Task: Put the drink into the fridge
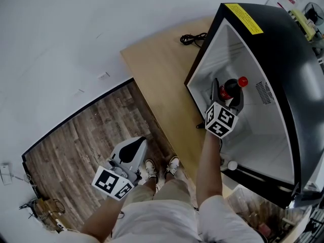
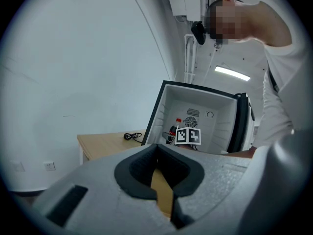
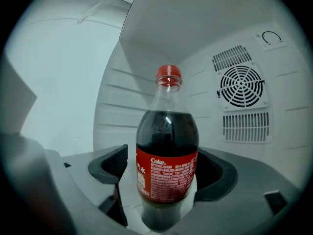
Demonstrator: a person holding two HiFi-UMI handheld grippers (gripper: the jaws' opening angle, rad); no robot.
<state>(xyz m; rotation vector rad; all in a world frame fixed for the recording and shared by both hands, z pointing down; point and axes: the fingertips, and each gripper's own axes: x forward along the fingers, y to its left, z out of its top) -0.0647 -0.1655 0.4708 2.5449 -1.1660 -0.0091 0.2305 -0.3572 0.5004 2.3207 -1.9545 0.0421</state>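
The drink is a cola bottle [image 1: 234, 85] with a red cap and red label. It stands upright inside the open white fridge [image 1: 268, 135], on its left side. My right gripper [image 1: 227, 96] reaches into the fridge and is open around the bottle. In the right gripper view the bottle [image 3: 167, 155] fills the space between the jaws, with a strip of white showing beside the left pad [image 3: 110, 165]. My left gripper [image 1: 134, 145] hangs low over the floor, shut and empty. In the left gripper view, the left gripper [image 2: 161, 182] points at the fridge [image 2: 195, 102] and the bottle [image 2: 174, 130].
The fridge stands on a light wooden table [image 1: 162, 65] with a black cable [image 1: 193, 38] coiled beside it. The fan grille [image 3: 242, 86] is on the fridge's back wall, right of the bottle. Wood-pattern floor [image 1: 81, 135] lies to the left. A small white ball [image 1: 232, 165] sits at the fridge's front edge.
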